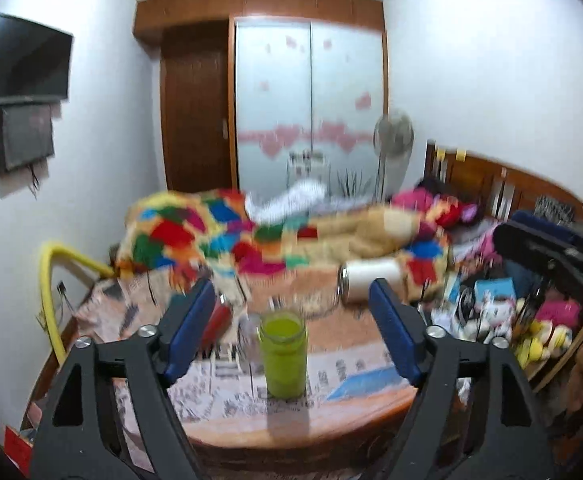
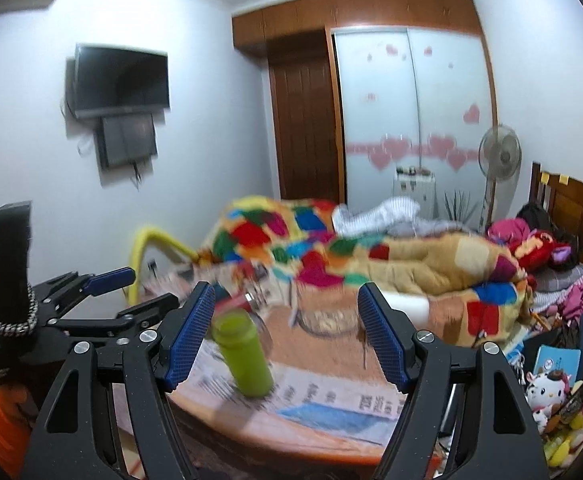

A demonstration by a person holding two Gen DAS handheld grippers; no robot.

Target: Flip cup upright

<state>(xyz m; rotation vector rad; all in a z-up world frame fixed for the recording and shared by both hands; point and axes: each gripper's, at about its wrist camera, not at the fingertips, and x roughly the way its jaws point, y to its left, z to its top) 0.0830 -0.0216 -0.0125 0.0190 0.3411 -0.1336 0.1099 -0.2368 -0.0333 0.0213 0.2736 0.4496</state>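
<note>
cup [image 1: 284,354]: green, cylindrical, standing with its open mouth up on the newspaper [image 1: 227,384] at the near part of the table; in the right wrist view it looks tilted [image 2: 243,354], but that may be lens bend and motion blur; judge it already upright, so little of the task seems left.
handling: you should expect a light, stiff body, plastic by the look; smooth wall, likely to slip under a weak pinch; not likely fragile; contents cannot be told from the greenish mouth.
where to hold: take it across the mid-wall, pads on opposite sides, below the threaded-looking neck; avoid the rim, where a narrow hold could let it swing.
left gripper [image 1: 293,320]: spread wide, nothing between the blue pads; the cup sits between and beyond the fingers, not touched; also seen from the side in the right wrist view [image 2: 131,292].
right gripper [image 2: 285,330]: spread wide and empty; cup just beside its left finger, apart from it so far as blur allows.
table [image 1: 331,428]: round, wooden rim; newspaper under the cup could slide if you drag.
neighbours: glass bowl [image 2: 327,320] behind the cup; white flask [image 1: 369,280] lying on its side further back; red item [image 1: 217,320] to the left, blurred; all apart from the cup.
beyond: patchwork blanket [image 1: 219,236] on the bed.
</note>
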